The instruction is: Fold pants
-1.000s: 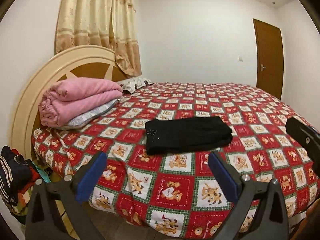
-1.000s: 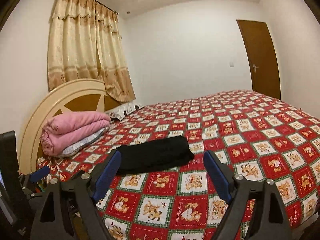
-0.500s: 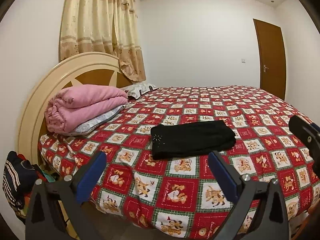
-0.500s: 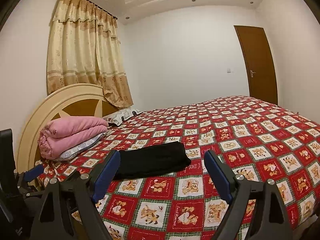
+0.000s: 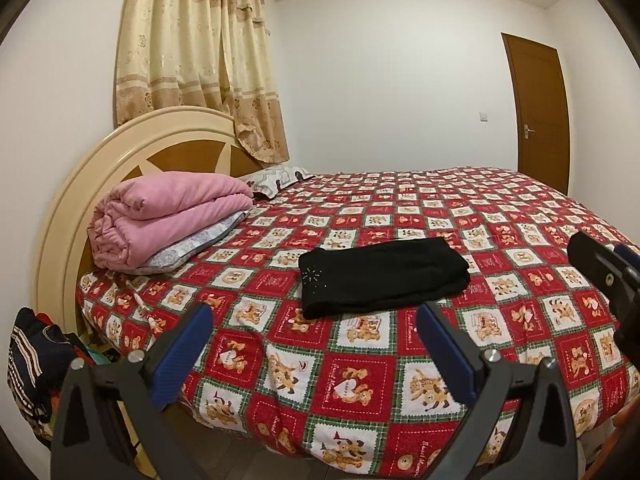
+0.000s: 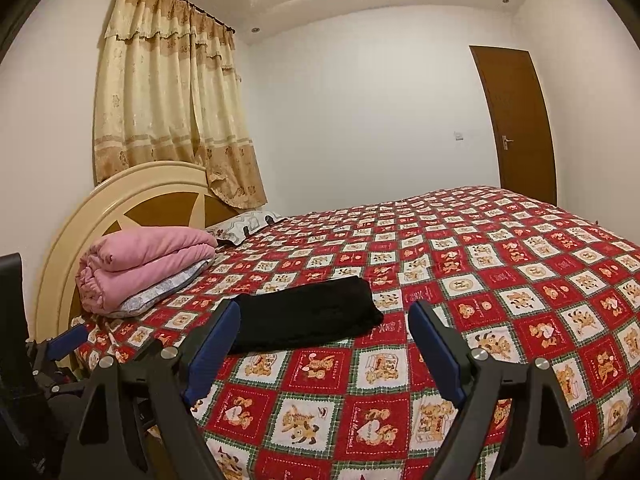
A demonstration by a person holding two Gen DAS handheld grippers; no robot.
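Observation:
The black pants (image 5: 382, 274) lie folded into a flat rectangle on the red patterned bedspread (image 5: 500, 216), near the bed's front edge. They also show in the right wrist view (image 6: 306, 318). My left gripper (image 5: 314, 326) is open and empty, held back from the bed, short of the pants. My right gripper (image 6: 324, 322) is open and empty, also held back from the bed edge. The right gripper's body shows at the right edge of the left wrist view (image 5: 600, 276); the left gripper shows at the left edge of the right wrist view (image 6: 64, 340).
A folded pink blanket (image 5: 168, 216) rests on a pillow by the rounded headboard (image 5: 64, 208). A second pillow (image 5: 276, 178) lies behind it. A pile of clothes (image 5: 28, 364) sits on the floor at left. A brown door (image 5: 538, 112) stands at the far right.
Both grippers have tilted upward and drawn slightly back, so the bed and pants sit lower in view. The pants have not moved. Both grippers stay open.

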